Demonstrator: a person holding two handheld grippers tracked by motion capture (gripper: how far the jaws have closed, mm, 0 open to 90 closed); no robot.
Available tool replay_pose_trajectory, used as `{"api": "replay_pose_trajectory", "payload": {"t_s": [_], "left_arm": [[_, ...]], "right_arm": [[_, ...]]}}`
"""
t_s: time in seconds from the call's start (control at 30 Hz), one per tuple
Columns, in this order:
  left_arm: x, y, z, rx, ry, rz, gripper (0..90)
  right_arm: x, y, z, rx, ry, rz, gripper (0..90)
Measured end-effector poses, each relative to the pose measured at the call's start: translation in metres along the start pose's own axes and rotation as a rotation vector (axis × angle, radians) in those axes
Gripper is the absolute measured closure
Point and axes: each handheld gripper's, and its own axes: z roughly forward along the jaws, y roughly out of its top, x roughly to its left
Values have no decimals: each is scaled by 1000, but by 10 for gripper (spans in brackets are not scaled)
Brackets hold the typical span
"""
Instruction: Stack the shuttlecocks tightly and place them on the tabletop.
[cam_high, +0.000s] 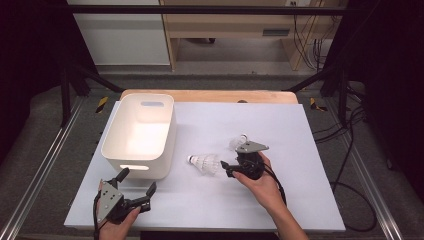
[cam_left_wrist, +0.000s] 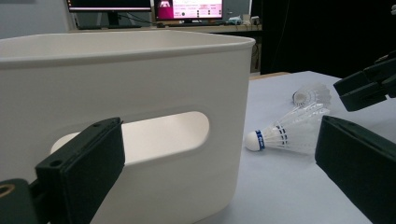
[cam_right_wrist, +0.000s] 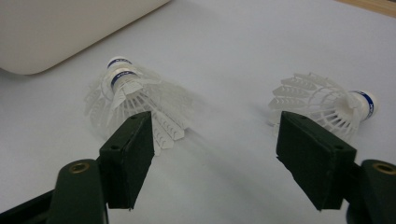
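Observation:
Two white plastic shuttlecocks lie on the white table sheet (cam_high: 300, 195). The near shuttlecock (cam_high: 205, 162) (cam_right_wrist: 140, 100) (cam_left_wrist: 285, 135) rests on its side, its skirt touching the left jaw of my right gripper (cam_high: 229, 162) (cam_right_wrist: 215, 123). That gripper is open, with bare sheet between its jaws. The far shuttlecock (cam_high: 239, 141) (cam_right_wrist: 327, 105) (cam_left_wrist: 310, 94) lies just beyond its right jaw. My left gripper (cam_high: 138, 181) (cam_left_wrist: 219, 126) is open and holds nothing, close in front of the white bin (cam_high: 112, 137) (cam_left_wrist: 140, 70) and its handle slot.
The white bin stands at the sheet's left and looks bare inside. A wooden board edge (cam_high: 210, 95) runs behind the sheet. Cables (cam_high: 350, 150) lie on the floor to the right. The right gripper's jaws (cam_left_wrist: 364, 88) reach in from the left gripper view's right edge.

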Motion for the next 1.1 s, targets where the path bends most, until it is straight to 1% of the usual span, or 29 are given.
{"api": "replay_pose_trajectory", "payload": {"t_s": [0.37, 0.6, 0.8, 0.93, 1.1], "left_arm": [[0, 0, 0, 2, -3, 1, 16], [1, 0, -2, -4, 5, -7, 14], [1, 0, -2, -2, 3, -2, 13], [0, 1, -1, -1, 0, 0, 14], [0, 0, -1, 0, 2, -1, 14]], "right_arm": [[-1, 0, 5, 12, -10, -6, 317], [-2, 0, 6, 21, -35, -1, 411], [-5, 0, 8, 25, -56, -1, 492], [-6, -1, 9, 29, -71, -5, 529], [-7, -1, 10, 32, -77, -7, 573]]}}
